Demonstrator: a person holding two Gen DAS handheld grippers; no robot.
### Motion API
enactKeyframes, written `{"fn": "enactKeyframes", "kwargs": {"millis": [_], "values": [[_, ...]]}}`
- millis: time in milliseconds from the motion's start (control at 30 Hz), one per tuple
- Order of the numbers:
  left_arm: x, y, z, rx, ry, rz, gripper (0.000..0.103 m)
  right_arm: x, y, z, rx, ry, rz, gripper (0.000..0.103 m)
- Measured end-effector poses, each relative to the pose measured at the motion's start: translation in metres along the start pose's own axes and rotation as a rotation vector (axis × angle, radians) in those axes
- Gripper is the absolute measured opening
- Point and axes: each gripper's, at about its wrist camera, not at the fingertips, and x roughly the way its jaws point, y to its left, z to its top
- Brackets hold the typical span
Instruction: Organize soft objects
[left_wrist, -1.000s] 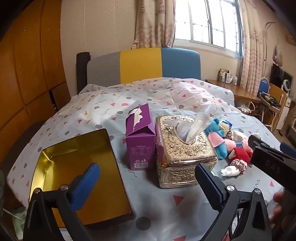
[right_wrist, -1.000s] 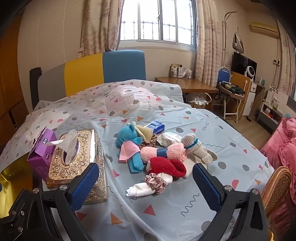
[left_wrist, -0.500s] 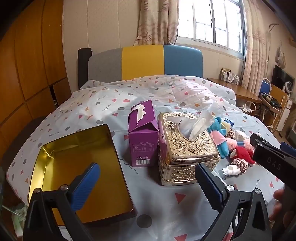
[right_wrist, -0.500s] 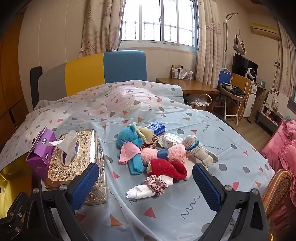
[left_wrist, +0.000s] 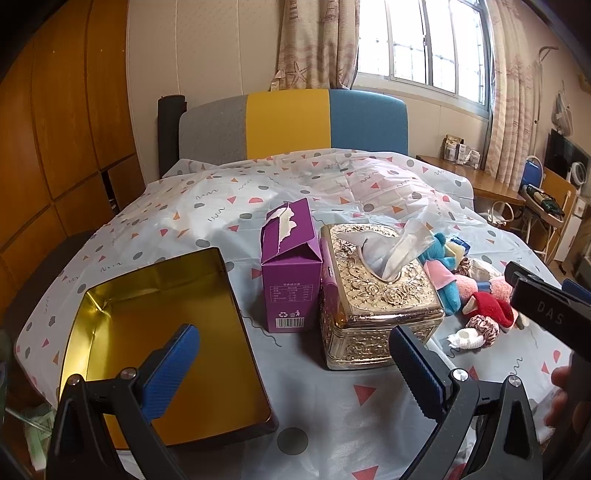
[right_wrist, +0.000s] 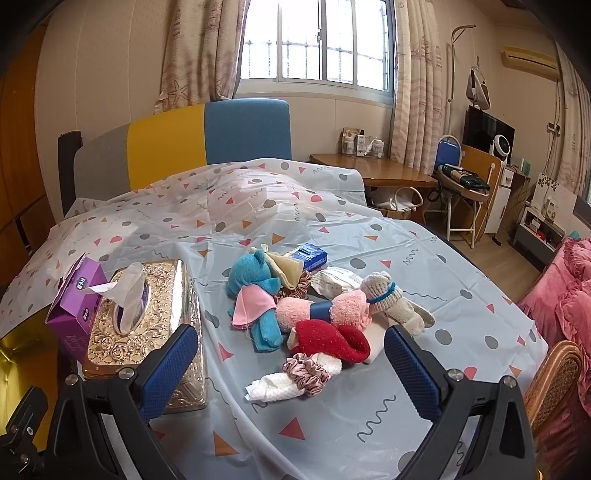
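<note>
A heap of soft things lies on the patterned tablecloth (right_wrist: 424, 280): a blue plush (right_wrist: 251, 280), a pink roll (right_wrist: 325, 310), a red sock (right_wrist: 332, 339), a beige knit toy (right_wrist: 391, 299), a pink scrunchie (right_wrist: 306, 373) on a white cloth (right_wrist: 273, 384). My right gripper (right_wrist: 291, 365) is open just in front of the heap, nothing between its fingers. My left gripper (left_wrist: 295, 369) is open too, above the table between an empty gold tin tray (left_wrist: 159, 332) and a gold tissue box (left_wrist: 373, 299). The heap (left_wrist: 476, 306) shows right of the tissue box.
A purple carton (left_wrist: 291, 266) stands left of the tissue box. A small blue tissue pack (right_wrist: 308, 254) and a wrapped packet (right_wrist: 336, 280) lie behind the heap. A wicker chair (right_wrist: 554, 376) and pink bedding (right_wrist: 569, 295) stand off the table's right edge.
The left gripper has drawn back and risen slightly, so the tray and boxes sit farther off. The right gripper has barely moved. Both stay open.
</note>
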Motion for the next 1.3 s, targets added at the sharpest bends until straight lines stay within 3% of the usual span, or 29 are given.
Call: {"fn": "enactKeyframes", "kwargs": {"millis": [867,1300], "values": [[-0.005,0.005,-0.002,-0.006,-0.002,0.004,0.103,0.021,-0.030,0.019,0.026,0.021,-0.013,0.103],[-0.003,0.001,-0.004,0.008,0.012,-0.001,0.103,0.063,-0.089,0.048,0.143,0.028,-0.031,0.103]]}}
